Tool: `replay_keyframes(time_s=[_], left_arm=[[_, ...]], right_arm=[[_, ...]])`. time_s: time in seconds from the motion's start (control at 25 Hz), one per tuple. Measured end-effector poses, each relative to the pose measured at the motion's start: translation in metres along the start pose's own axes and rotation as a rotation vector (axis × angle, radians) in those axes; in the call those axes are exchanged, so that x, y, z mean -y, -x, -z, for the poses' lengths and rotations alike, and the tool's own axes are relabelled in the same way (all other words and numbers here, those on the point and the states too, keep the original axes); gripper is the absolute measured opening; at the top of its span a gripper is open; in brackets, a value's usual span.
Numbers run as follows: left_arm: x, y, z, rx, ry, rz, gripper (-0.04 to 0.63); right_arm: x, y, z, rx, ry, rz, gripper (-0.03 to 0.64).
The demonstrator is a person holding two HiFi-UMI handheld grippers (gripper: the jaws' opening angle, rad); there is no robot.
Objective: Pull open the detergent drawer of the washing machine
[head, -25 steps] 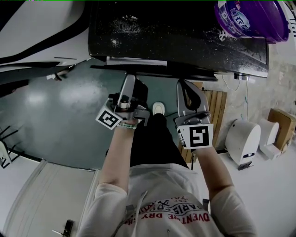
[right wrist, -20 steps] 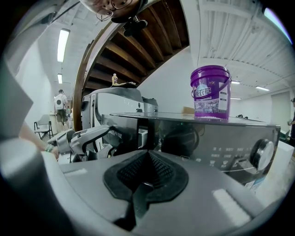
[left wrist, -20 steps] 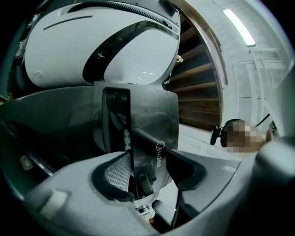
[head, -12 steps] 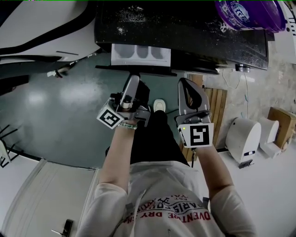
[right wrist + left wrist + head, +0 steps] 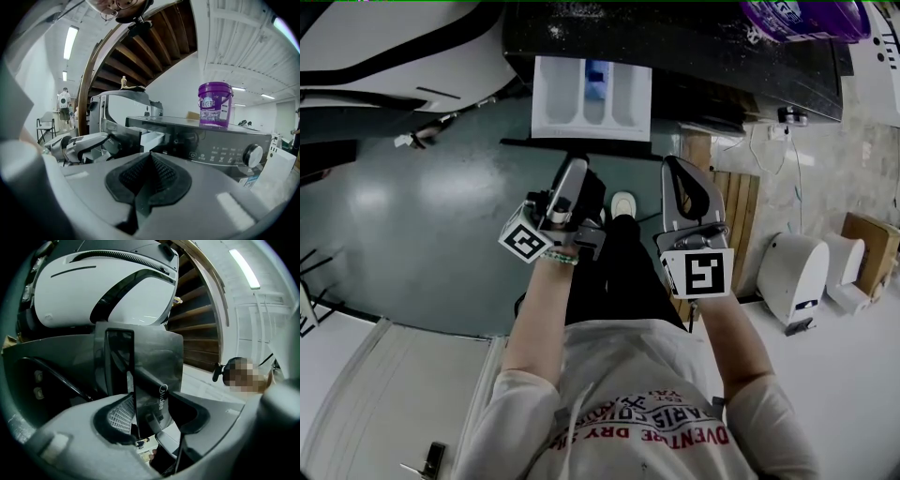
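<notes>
The white detergent drawer (image 5: 591, 94) stands pulled well out of the dark washing machine (image 5: 722, 56), its compartments open to view and a blue insert (image 5: 596, 80) in the middle one. My left gripper (image 5: 575, 169) is shut on the drawer's dark front panel (image 5: 140, 366), which sits between its pads (image 5: 119, 416); the jaws have just closed a little more on it. Beside it my right gripper (image 5: 677, 171) hangs free in front of the machine, shut and holding nothing. The right gripper view shows the drawer (image 5: 147, 137) sticking out, with the left gripper (image 5: 79, 145) on it.
A purple detergent bucket (image 5: 806, 17) stands on the machine's top at the right, above the control knob (image 5: 252, 155). A white machine (image 5: 394, 47) stands to the left. Wooden slats (image 5: 741, 225), a white device (image 5: 792, 281) and a cardboard box (image 5: 869, 253) lie to the right.
The drawer has slid out of the machine, from a narrow strip to its full compartments. The left gripper came back with it, and the right gripper shifted back slightly.
</notes>
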State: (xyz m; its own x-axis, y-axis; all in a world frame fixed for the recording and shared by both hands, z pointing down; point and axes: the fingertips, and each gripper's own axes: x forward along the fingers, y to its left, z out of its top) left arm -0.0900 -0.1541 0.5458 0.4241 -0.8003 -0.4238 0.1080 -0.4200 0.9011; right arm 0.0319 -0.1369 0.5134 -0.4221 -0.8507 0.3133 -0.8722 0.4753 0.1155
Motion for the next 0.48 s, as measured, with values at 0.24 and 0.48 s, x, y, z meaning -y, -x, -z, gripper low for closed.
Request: replay_keyframes(time_s=[0.24, 0.48], left_arm=[[0.009, 0.018, 0.007, 0.012, 0.005, -0.004, 0.216], [0.009, 0.042, -0.001, 0.104, 0.034, -0.019, 0.147]], right_arm=[[-0.008, 0.014, 0.005, -0.009, -0.008, 0.015, 0.002], [-0.011, 0.022, 0.005, -0.013, -0.029, 0.021, 0.002]])
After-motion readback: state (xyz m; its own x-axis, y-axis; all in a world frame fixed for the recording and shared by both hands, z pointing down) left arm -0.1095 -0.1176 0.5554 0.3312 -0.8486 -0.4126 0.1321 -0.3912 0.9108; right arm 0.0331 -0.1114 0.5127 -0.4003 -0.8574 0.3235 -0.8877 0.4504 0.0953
